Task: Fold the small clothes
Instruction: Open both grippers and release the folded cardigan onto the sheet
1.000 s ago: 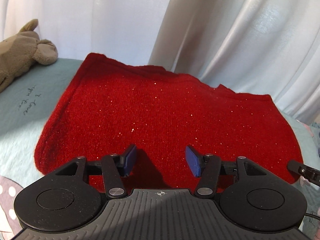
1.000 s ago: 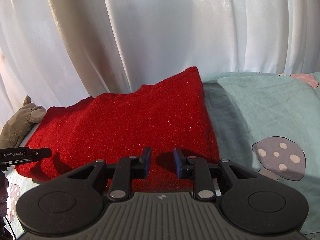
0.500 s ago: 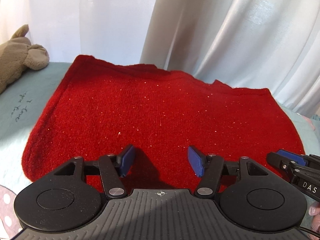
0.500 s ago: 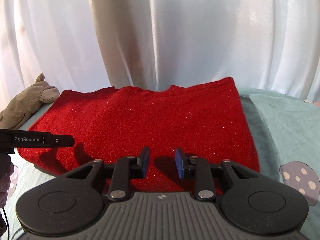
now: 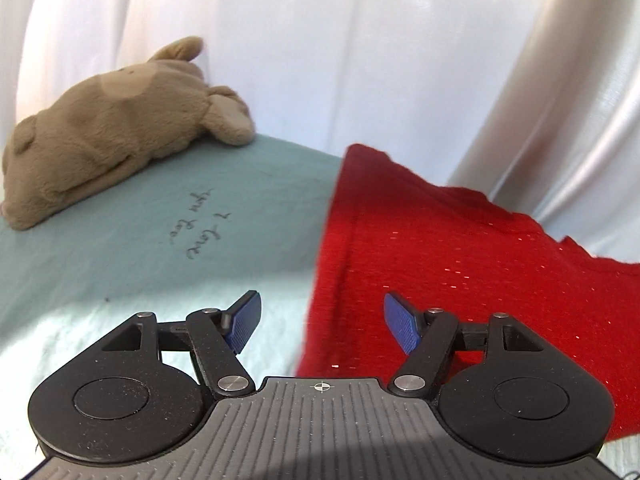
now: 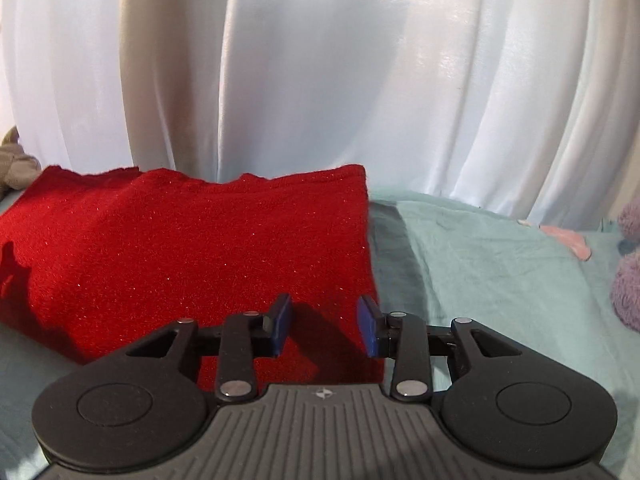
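On the pale teal bedsheet point(image 6: 472, 248) a red knitted garment point(image 6: 192, 248) lies flat, its weave flecked with small glints, its far edge running along the foot of the white curtain point(image 6: 320, 72). In the right wrist view it fills the left and middle of the bed, its right edge straight and casting a dark band of shadow onto the sheet beside it. The right gripper point(image 6: 324, 324) hovers over the garment's near right corner, its blue-padded fingers point(image 6: 280, 322) apart with nothing between them — red cloth and shadow show in the gap.

In the left wrist view the same garment occupies the right half, its left edge running from the curtain down toward the camera. The left gripper point(image 5: 322, 322) sits at this left edge, fingers wide apart and empty: the right pad point(image 5: 400, 326) is over the red cloth, the left pad point(image 5: 244, 322) over bare sheet. Whether either pad touches the fabric cannot be told.

Farther left, well apart from the garment, a tan plush toy point(image 5: 108, 128) lies on the sheet against the curtain, and handwritten-style lettering point(image 5: 200, 224) is printed on the sheet between toy and garment. At the right rim of the right wrist view — a purple fuzzy object point(image 6: 628, 296), partly cut off.
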`<state>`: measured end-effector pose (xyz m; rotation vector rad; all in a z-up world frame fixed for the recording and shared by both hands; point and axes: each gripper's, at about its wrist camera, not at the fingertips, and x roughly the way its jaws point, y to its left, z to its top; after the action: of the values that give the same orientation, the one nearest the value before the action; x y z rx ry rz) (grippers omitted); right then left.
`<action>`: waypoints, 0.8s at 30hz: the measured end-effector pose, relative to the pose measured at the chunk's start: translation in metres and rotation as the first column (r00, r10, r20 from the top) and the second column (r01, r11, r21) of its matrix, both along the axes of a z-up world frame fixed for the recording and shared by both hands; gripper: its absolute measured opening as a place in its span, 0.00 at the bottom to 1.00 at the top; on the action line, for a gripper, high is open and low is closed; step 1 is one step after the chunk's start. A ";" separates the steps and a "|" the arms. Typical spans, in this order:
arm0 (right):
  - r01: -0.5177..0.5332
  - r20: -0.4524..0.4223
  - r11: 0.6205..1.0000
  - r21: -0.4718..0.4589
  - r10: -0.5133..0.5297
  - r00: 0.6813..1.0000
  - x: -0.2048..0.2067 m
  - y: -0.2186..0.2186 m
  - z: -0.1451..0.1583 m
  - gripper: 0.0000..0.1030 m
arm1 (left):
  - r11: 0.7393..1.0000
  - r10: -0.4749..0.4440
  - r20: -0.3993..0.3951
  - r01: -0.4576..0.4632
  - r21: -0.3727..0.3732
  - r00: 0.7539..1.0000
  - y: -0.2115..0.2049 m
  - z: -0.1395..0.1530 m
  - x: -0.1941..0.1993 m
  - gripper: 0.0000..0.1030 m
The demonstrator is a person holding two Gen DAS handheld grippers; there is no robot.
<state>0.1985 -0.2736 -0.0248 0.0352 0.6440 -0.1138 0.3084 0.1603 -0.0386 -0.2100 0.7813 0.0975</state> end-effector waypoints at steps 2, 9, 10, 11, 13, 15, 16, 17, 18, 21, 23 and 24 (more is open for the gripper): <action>0.018 -0.008 0.997 0.076 -0.017 1.000 -0.008 -0.010 0.002 0.34 | 0.996 0.002 -0.032 -0.005 -0.093 0.999 0.021 -0.005 0.003 0.71; 0.014 -0.013 0.993 0.119 -0.012 1.000 -0.024 -0.004 0.008 0.42 | 0.937 -0.136 -0.093 0.098 -0.334 0.986 0.038 -0.024 0.012 0.74; 0.007 -0.014 0.993 0.117 -0.006 1.000 -0.025 -0.001 0.009 0.43 | 0.926 -0.169 -0.099 0.123 -0.357 0.981 0.036 -0.027 0.014 0.75; 0.003 -0.014 0.993 0.115 -0.001 1.000 -0.025 0.002 0.010 0.46 | 0.913 -0.199 -0.106 0.145 -0.380 0.974 0.035 -0.030 0.018 0.75; -0.007 -0.010 0.993 0.118 0.008 1.000 -0.026 0.006 0.012 0.48 | 0.900 -0.231 -0.110 0.169 -0.403 0.967 0.033 -0.034 0.022 0.77; -0.023 -0.004 0.992 0.120 0.023 1.000 -0.028 0.010 0.014 0.49 | 0.895 -0.252 -0.105 0.190 -0.404 0.962 0.030 -0.034 0.025 0.77; -0.030 0.000 0.992 0.120 0.030 1.000 -0.029 0.011 0.015 0.50 | 0.891 -0.250 -0.107 0.186 -0.413 0.962 0.031 -0.034 0.028 0.77; -0.038 0.002 0.992 0.117 0.038 0.999 -0.029 0.013 0.016 0.50 | 0.885 -0.246 -0.109 0.177 -0.431 0.963 0.032 -0.035 0.030 0.75; -0.042 0.004 0.992 0.116 0.041 0.999 -0.029 0.014 0.016 0.50 | 0.874 -0.249 -0.110 0.175 -0.453 0.962 0.033 -0.036 0.033 0.75; -0.053 0.003 0.991 0.122 0.053 0.999 -0.026 0.017 0.016 0.50 | 0.859 -0.277 -0.109 0.195 -0.473 0.955 0.030 -0.039 0.044 0.63; -0.061 0.006 0.991 0.123 0.061 0.998 -0.024 0.022 0.015 0.49 | 0.853 -0.283 -0.115 0.195 -0.483 0.952 0.032 -0.040 0.049 0.56; -0.071 0.011 0.990 0.124 0.070 0.997 -0.024 0.025 0.015 0.49 | 0.848 -0.282 -0.116 0.191 -0.494 0.952 0.033 -0.040 0.049 0.52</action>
<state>0.1744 -0.2489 -0.0098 0.1331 0.6448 -0.0050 0.3577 0.1938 -0.0790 -0.5789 1.0052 -0.3234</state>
